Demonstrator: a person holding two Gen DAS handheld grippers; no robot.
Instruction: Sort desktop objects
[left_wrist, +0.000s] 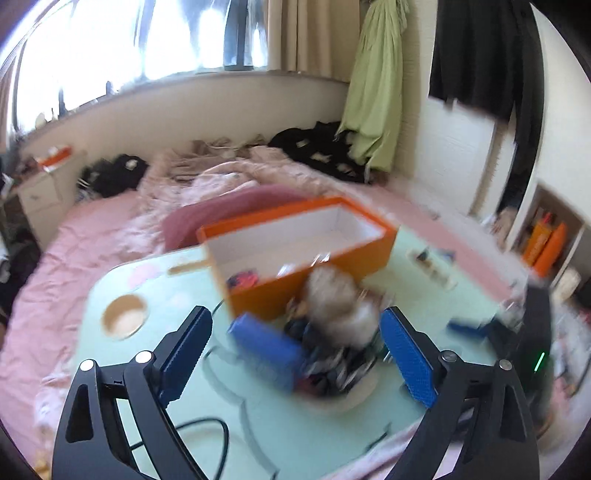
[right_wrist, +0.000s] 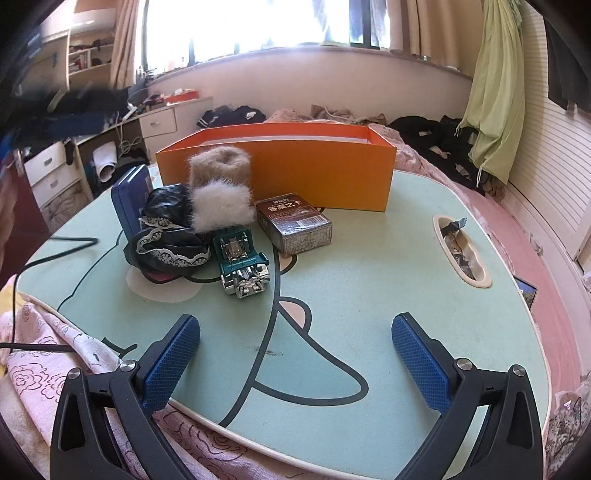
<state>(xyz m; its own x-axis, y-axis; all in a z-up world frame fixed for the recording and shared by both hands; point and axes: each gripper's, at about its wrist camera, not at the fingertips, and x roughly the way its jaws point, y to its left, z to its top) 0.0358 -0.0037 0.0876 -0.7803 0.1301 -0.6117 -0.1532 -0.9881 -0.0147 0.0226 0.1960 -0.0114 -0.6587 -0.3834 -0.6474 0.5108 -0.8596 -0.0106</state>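
Note:
An orange box with a white inside stands open at the back of the mint-green lap table; it also shows in the blurred left wrist view. In front of it lie a furry beige and white cuff, a black lace-trimmed cloth, a blue tin, a green and chrome toy car and a brown card box. My left gripper is open above the blue tin and the furry cuff. My right gripper is open and empty near the table's front edge.
The table stands on a pink bed. A round cup recess and a long recess with small items are set into it. A black cable trails off the left edge. Drawers stand at the left.

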